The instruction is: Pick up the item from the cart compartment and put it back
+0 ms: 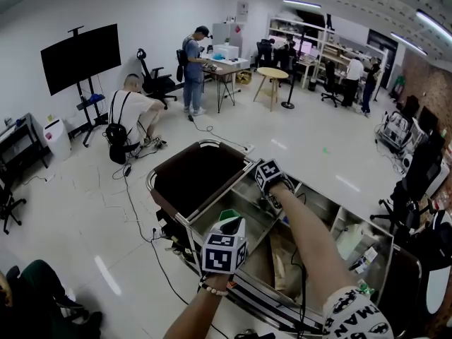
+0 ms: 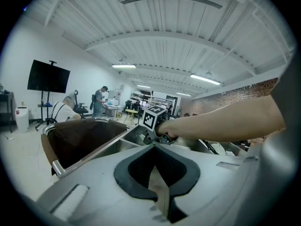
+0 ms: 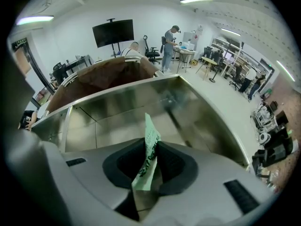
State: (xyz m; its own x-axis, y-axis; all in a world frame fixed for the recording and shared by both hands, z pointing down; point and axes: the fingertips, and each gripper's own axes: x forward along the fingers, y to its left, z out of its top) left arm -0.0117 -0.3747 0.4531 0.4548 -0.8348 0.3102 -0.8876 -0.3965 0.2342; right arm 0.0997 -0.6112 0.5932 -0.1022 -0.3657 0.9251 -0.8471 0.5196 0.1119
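Observation:
My right gripper (image 3: 150,150) is shut on a thin pale green packet (image 3: 150,130) with dark print, which stands upright between the jaws. It hangs over a bare steel cart compartment (image 3: 141,112). In the head view the right gripper (image 1: 272,202) reaches down into that compartment (image 1: 244,214) in the middle of the cart, and the hand and marker cube hide the packet. My left gripper (image 1: 229,224) hovers at the cart's near edge, its jaws together with nothing between them. From the left gripper (image 2: 157,173) view I see the right gripper's cube (image 2: 153,117) ahead.
A brown bag-lined bin (image 1: 194,175) fills the cart's left end. A brown paper bag (image 1: 282,260) and bottles (image 1: 360,253) lie in the compartments to the right. Cables (image 1: 138,217) trail on the floor left of the cart. People work farther back in the room.

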